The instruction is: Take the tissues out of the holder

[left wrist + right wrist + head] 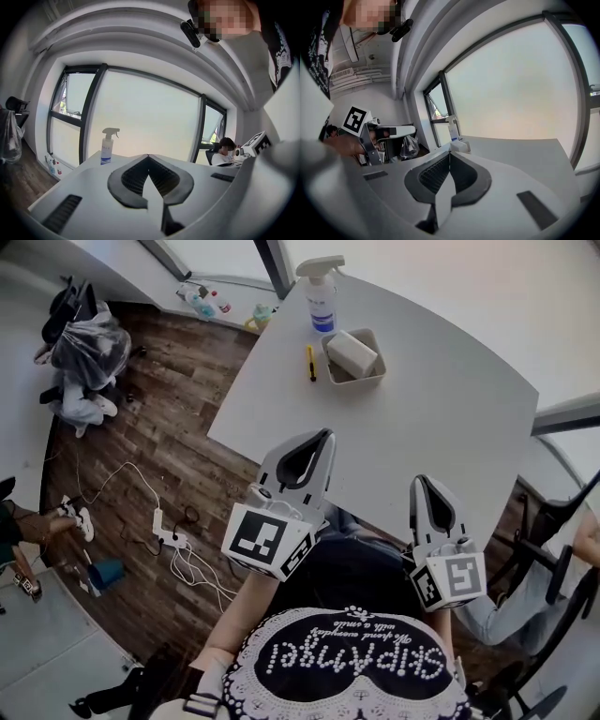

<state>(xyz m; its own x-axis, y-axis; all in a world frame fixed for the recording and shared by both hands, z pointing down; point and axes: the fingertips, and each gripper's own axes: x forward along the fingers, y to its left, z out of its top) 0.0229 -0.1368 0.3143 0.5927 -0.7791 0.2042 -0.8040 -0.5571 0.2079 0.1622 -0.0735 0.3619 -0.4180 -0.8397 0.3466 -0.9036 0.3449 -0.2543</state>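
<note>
A grey tissue holder point(380, 371) stands on the far side of the white table point(441, 418), with a white tissue pack point(352, 352) lying tilted in it. In the right gripper view the holder point(460, 146) shows small, just beyond the jaw tips. My left gripper point(325, 434) hovers over the table's near edge, well short of the holder, its jaws shut on nothing. My right gripper point(418, 481) is held lower and to the right, also shut and empty. Both pairs of jaws meet tip to tip in their own views, the left gripper point(148, 155) and the right gripper point(450, 152).
A spray bottle point(321, 296) stands behind the holder, and a yellow pen point(311, 362) lies to its left. Cables and a power strip point(164, 526) lie on the wooden floor at left. A seated person point(224, 151) is at the right, beside chairs point(553, 568).
</note>
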